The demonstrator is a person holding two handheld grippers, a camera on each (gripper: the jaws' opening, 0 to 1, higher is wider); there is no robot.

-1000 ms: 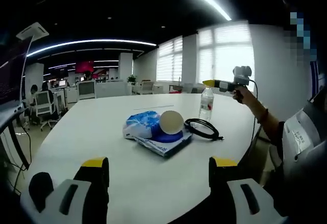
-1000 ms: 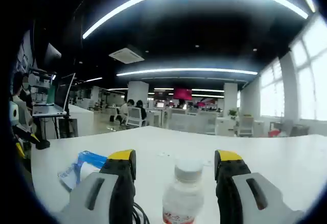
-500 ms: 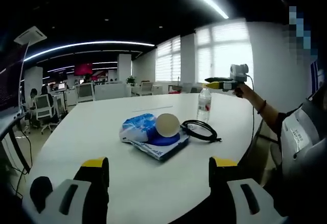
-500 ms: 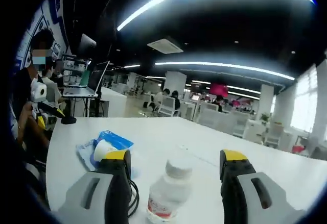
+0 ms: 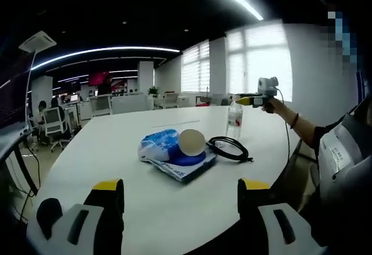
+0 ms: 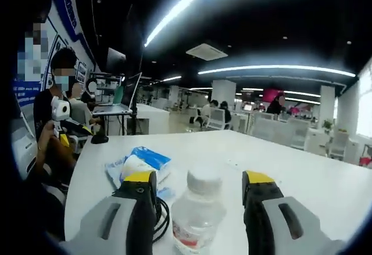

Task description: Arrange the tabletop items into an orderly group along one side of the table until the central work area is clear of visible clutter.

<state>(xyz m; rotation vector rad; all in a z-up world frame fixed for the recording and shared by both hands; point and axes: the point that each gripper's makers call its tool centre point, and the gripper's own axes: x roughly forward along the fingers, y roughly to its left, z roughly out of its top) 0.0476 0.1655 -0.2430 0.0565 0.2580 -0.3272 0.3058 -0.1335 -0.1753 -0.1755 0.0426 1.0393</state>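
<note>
On the white round table [image 5: 116,150] lie a blue plastic pack [image 5: 158,144] with a cream ball [image 5: 192,142] on it, both resting on a flat blue and white packet [image 5: 185,166]. A coiled black cable [image 5: 230,147] lies beside them. Behind the cable a clear water bottle [image 5: 234,120] stands upright. My left gripper [image 5: 181,194] is open over the near table edge, well short of the pile. My right gripper [image 5: 251,99] hovers at the bottle's top. In the right gripper view, the right gripper [image 6: 199,194] is open, its jaws on either side of the bottle [image 6: 196,223].
A person's hand and sleeve [image 5: 302,133] reach in from the right. Office chairs [image 5: 52,121] and desks stand beyond the table. From the right gripper view the blue pack [image 6: 145,157] and cable [image 6: 161,220] lie left of the bottle, and a laptop on a stand [image 6: 119,101] sits behind.
The right gripper view has swung and come closer, so the bottle now sits larger and more central between its jaws. The left gripper has barely moved.
</note>
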